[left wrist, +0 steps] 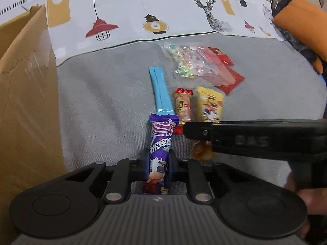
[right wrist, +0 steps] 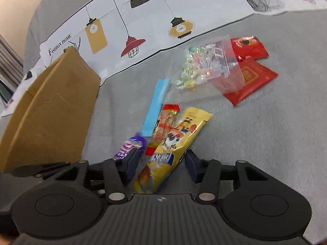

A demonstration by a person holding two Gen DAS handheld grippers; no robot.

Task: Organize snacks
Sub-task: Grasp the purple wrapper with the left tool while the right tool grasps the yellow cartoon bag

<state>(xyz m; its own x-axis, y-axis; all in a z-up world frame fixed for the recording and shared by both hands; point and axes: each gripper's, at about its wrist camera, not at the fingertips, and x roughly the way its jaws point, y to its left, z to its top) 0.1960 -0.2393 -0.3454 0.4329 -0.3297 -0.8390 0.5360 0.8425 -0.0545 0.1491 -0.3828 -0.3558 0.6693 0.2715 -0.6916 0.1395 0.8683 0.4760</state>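
Note:
My left gripper (left wrist: pixel 159 163) is shut on a purple cow-print candy packet (left wrist: pixel 160 149), seen also in the right wrist view (right wrist: pixel 130 148). My right gripper (right wrist: pixel 160 164) is open, its fingers either side of a yellow snack packet (right wrist: pixel 173 143) lying on the grey cloth; the same packet shows in the left wrist view (left wrist: pixel 209 104), with the right gripper's finger (left wrist: pixel 196 131) across it. A blue stick packet (left wrist: pixel 160 90), an orange-red packet (left wrist: pixel 183 106), a clear bag of candies (left wrist: pixel 191 63) and red packets (right wrist: pixel 250 77) lie beyond.
A brown cardboard box (left wrist: pixel 26 102) stands at the left, also in the right wrist view (right wrist: pixel 53 110). A white patterned cloth (left wrist: pixel 143 10) lies behind the snacks. An orange cushion (left wrist: pixel 302 26) sits at the far right.

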